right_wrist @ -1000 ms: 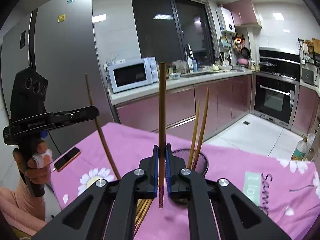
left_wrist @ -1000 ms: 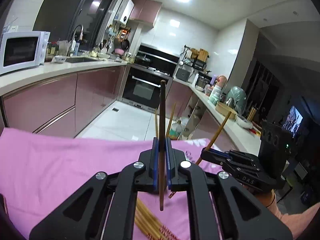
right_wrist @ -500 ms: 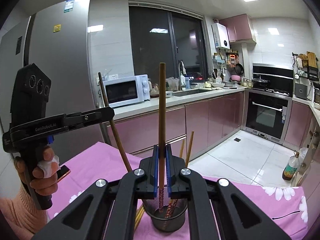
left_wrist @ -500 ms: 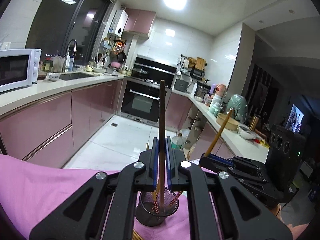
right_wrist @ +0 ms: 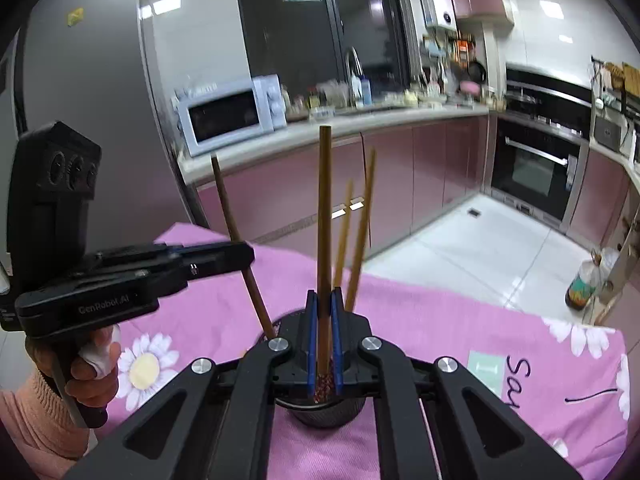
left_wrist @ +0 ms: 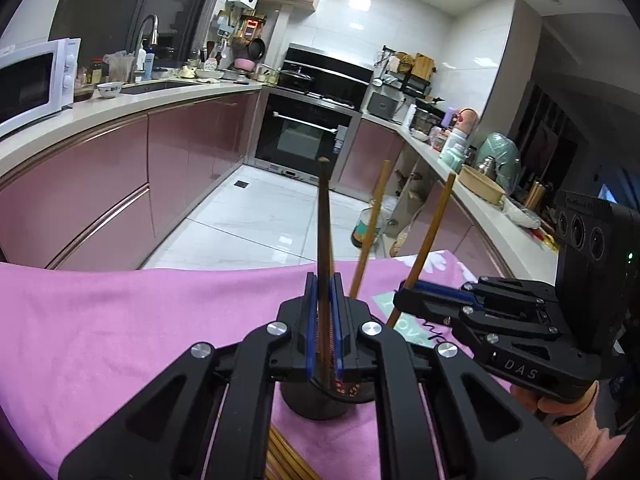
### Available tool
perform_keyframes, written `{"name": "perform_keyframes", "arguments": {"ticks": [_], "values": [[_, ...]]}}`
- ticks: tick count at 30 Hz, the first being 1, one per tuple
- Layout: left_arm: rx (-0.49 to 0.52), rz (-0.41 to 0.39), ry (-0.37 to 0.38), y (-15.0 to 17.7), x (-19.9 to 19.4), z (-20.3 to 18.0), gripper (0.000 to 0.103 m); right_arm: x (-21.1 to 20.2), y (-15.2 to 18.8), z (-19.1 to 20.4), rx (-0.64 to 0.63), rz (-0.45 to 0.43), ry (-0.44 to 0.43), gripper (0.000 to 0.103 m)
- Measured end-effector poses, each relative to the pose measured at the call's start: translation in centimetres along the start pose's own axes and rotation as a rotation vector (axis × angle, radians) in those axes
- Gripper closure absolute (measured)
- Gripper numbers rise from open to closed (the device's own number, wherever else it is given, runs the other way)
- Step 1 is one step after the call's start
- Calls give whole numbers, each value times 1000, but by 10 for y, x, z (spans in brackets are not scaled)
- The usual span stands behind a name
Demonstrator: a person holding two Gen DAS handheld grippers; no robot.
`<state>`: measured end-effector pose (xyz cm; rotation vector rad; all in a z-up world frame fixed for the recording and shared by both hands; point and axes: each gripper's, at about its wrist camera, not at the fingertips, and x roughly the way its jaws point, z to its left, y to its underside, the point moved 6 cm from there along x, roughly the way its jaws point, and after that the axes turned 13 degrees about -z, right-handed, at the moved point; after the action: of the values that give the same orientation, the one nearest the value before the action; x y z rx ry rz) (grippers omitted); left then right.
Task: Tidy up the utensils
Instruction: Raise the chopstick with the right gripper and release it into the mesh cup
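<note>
My left gripper [left_wrist: 324,320] is shut on a dark brown chopstick [left_wrist: 325,220] that stands almost upright. Its lower end sits over the dark mesh cup [left_wrist: 316,400] on the pink cloth. My right gripper [right_wrist: 324,332] is shut on a lighter chopstick [right_wrist: 325,208], whose patterned end hangs in the cup's mouth [right_wrist: 328,416]. Two chopsticks [right_wrist: 362,232] lean inside the cup. In the right wrist view the left gripper [right_wrist: 248,258] comes in from the left, its stick slanting down to the cup's rim. The right gripper [left_wrist: 400,300] shows at the right of the left wrist view.
The pink flowered tablecloth [right_wrist: 460,344] covers the table, its far edge just behind the cup. Loose chopsticks [left_wrist: 284,456] lie on the cloth below my left gripper. A person's hand [right_wrist: 92,364] in a pink sleeve grips the left handle. Kitchen counters and an oven stand beyond.
Both grippers have moved in and down over the cup, each still holding its chopstick. The cup now sits right under the fingers, and the two sticks' lower ends have come close together.
</note>
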<state>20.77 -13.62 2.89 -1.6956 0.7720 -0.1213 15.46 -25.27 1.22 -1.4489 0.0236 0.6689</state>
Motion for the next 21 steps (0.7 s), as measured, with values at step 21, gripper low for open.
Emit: {"name": "perform_keyframes", "arguments": {"ticks": [21], "values": [[34,11,-56,8,10,10,95,5,12,-10,57,-21,43,88]]}}
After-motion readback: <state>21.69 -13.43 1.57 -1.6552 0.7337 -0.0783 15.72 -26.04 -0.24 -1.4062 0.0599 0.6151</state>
